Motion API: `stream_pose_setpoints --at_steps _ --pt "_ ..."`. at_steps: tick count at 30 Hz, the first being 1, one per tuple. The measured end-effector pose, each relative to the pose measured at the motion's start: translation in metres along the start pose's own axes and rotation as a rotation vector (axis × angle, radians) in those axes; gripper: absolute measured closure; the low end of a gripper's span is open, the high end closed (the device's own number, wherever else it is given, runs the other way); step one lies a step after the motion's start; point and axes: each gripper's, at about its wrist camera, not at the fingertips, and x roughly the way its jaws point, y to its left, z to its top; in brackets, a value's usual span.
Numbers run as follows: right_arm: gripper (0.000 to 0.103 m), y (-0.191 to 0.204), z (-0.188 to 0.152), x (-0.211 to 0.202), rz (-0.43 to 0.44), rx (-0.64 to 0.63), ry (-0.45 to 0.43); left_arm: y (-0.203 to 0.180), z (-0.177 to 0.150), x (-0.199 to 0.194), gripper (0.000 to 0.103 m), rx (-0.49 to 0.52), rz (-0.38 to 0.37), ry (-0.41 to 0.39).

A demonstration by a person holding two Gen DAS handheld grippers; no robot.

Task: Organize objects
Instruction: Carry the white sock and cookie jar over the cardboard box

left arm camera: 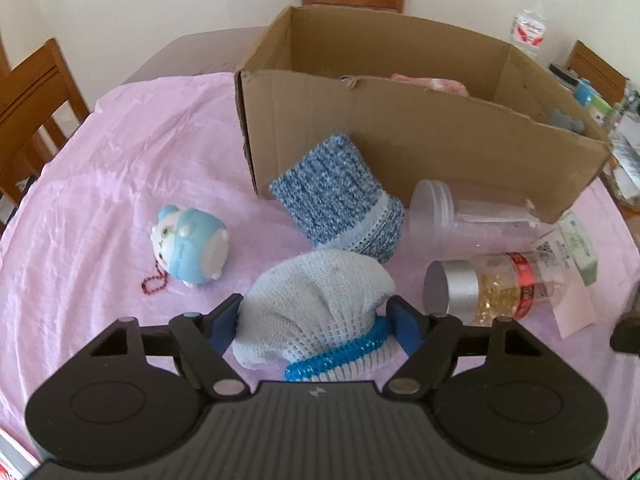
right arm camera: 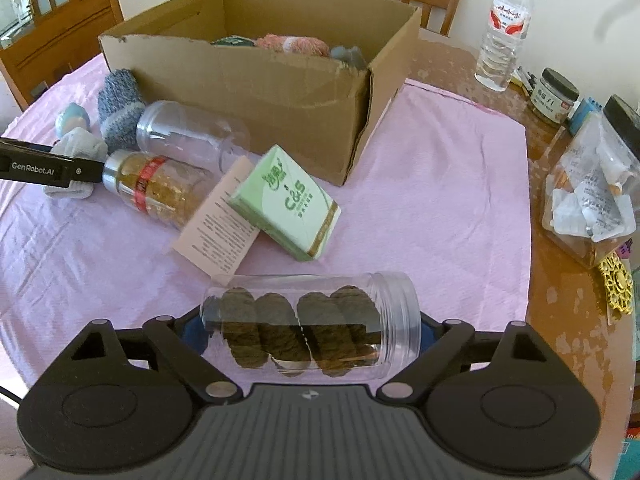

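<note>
While flanked by both pads, sock (left arm camera: 316, 304) between left gripper (left arm camera: 316, 316) fingers.

Two wrist views, angled down, sharing cardboard box (left arm camera: 400, 140)

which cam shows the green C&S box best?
Right wrist. The green C&S box lies in full view mid-frame on the pink cloth, label readable, beside the cardboard box. Left wrist catches only a blurred sliver at the right edge, behind the lying jars.
</note>
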Motion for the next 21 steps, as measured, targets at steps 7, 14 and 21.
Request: stream_pose_setpoints --at_steps 7,14,21 --pt "0.009 0.002 0.017 -0.022 0.029 -0.022 -0.019 0.006 0.018 -0.023 0.027 0.085 -0.063 0.008" --pt "0.009 0.004 0.046 -0.042 0.078 -0.021 -0.066 -0.001 0.051 -0.053 0.027 0.181 -0.145 -0.031" --pt "0.009 0.007 0.079 -0.055 0.084 -0.046 -0.128 -0.017 0.098 -0.057 0.027 0.250 -0.178 -0.105"
